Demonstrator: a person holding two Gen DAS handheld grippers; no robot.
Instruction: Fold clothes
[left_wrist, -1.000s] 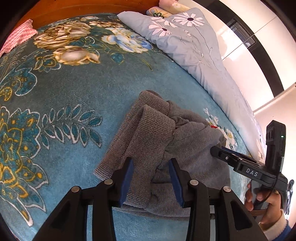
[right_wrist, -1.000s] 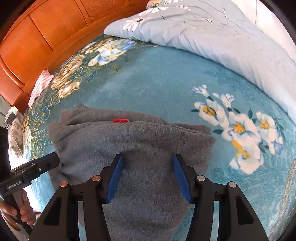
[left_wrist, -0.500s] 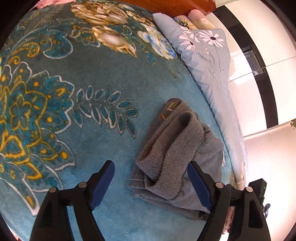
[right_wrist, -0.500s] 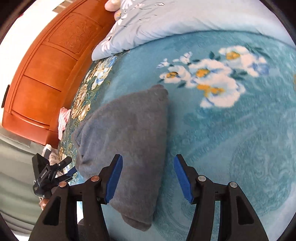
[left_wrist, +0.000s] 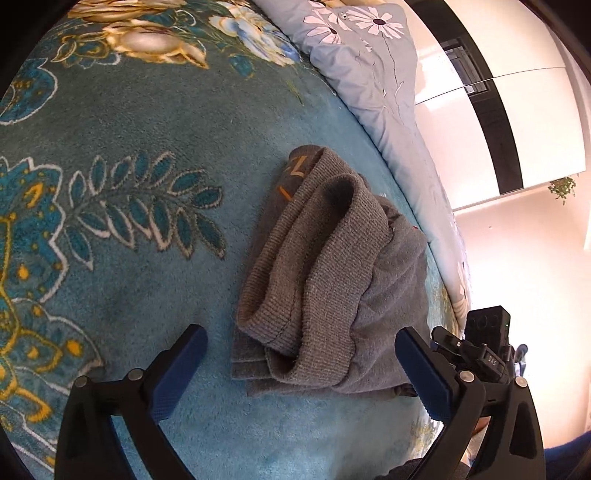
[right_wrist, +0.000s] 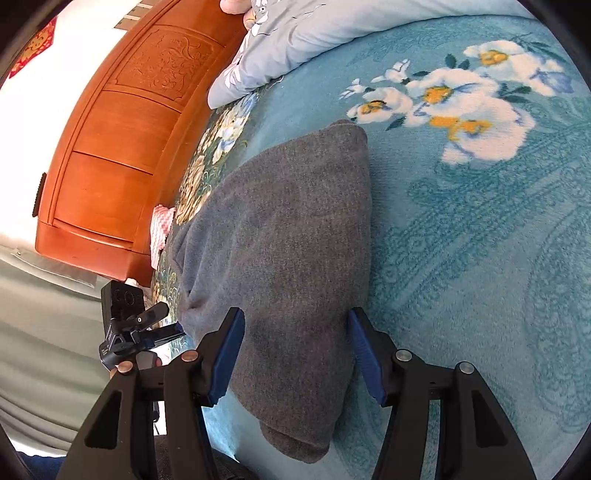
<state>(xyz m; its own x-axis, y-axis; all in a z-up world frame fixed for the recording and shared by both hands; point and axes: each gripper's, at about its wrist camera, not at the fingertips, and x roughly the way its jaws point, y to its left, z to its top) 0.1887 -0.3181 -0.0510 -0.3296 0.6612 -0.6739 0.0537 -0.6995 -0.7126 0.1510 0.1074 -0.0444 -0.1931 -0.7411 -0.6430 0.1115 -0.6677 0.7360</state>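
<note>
A grey sweater lies folded into a thick bundle on the teal floral blanket; its ribbed hem curls over the top. My left gripper hovers at its near end, wide open, holding nothing. Beyond the bundle's right edge is the right gripper's body. In the right wrist view the smooth side of the sweater runs away from me. My right gripper is half open above the sweater's near end, both blue pads bare. The left gripper's body shows at the far left.
A pale blue flowered duvet is heaped along the bed's far side, also visible as the duvet near the orange wooden headboard. A pink cloth lies by the headboard. White wardrobe doors stand beyond the bed.
My left gripper opened wide, let go of the sweater's ribbed part and drew back. The right gripper rolled and shifted towards the bundle's edge, its gap unchanged.
</note>
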